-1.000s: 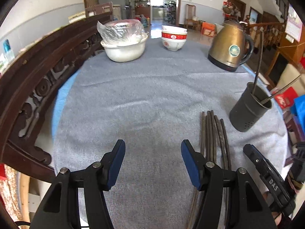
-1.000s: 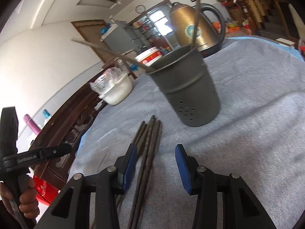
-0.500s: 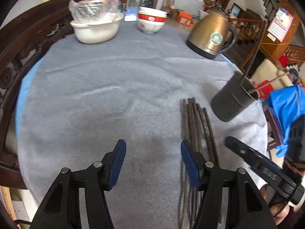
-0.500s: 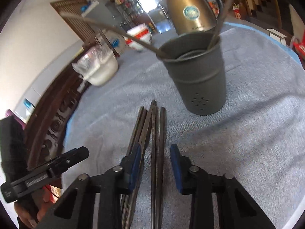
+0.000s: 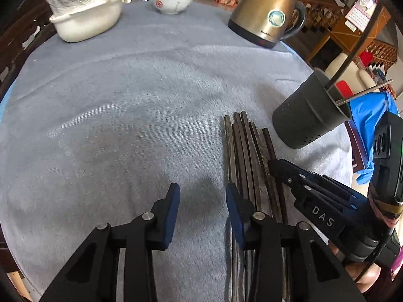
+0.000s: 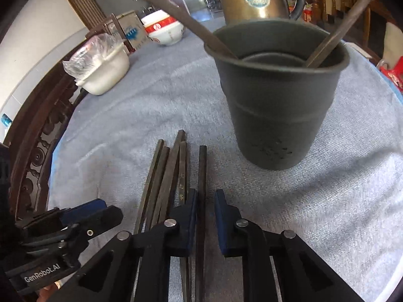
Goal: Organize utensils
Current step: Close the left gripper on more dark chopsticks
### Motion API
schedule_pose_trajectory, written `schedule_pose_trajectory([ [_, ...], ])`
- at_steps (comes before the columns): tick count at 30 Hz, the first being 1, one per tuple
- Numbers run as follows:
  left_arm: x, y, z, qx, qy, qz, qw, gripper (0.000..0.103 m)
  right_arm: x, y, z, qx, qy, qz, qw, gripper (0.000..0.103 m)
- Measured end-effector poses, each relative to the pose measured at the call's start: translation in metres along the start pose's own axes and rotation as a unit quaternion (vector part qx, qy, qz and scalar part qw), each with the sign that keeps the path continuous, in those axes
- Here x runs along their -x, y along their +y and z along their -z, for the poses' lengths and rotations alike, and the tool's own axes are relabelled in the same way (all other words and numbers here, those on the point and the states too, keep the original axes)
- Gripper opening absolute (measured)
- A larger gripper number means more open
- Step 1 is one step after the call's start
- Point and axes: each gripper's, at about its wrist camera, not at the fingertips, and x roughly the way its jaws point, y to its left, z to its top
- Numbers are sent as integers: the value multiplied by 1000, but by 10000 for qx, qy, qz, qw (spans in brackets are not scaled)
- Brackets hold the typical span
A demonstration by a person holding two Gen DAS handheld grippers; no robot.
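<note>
Beside holder (image 6: 277, 95), R gripper (image 6: 203, 201) straddles one chopstick (image 6: 202, 166) (pads not yet touching); L gripper (image 5: 202, 196) agape

Right claw (image 6: 204, 201) straddles one chopstick (image 6: 202, 166), seemingly not gripping.

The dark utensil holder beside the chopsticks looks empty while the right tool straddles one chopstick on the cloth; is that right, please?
Not quite: the utensil holder is not empty. The right wrist view shows two chopsticks already leaning inside it. The rest stands: the right tool straddles one chopstick lying on the grey cloth, its blue pads not yet closed on it.
</note>
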Motion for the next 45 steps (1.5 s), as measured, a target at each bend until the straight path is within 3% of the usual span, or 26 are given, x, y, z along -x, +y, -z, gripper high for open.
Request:
schedule_pose_trajectory([
  [7, -18, -8, -13, -94, 279, 100, 9995, 39, -2, 5, -3, 135, 121, 68, 9998, 9],
  [18, -30, -13, -34, -85, 321, -53, 9994, 39, 7, -12, 5, 145, 269, -101, 9995, 10],
  [22, -31, -12, -34, -186, 349, -193, 9990, 28, 7, -9, 2, 229, 359, -61, 9991, 10],
  [28, -19, -2, -22, -307, 500, -195, 9981, 27, 1, 1, -7, 325, 564, 115, 9978, 11],
  [35, -19, 23, -42, 204, 613, -99, 9979, 28, -8, 21, -15, 617, 353, 522, 9961, 12],
  [40, -22, 23, -53, 308, 523, -273, 9978, 28, -10, 26, -14, 840, 210, 606, 9944, 9],
  [43, -23, 22, -53, 333, 458, -431, 9975, 9, 5, 19, -16, 733, -13, 369, 9966, 8],
  [45, -19, 24, -51, 446, 392, -405, 9974, 8, 20, 19, -16, 792, -192, 228, 9964, 8],
])
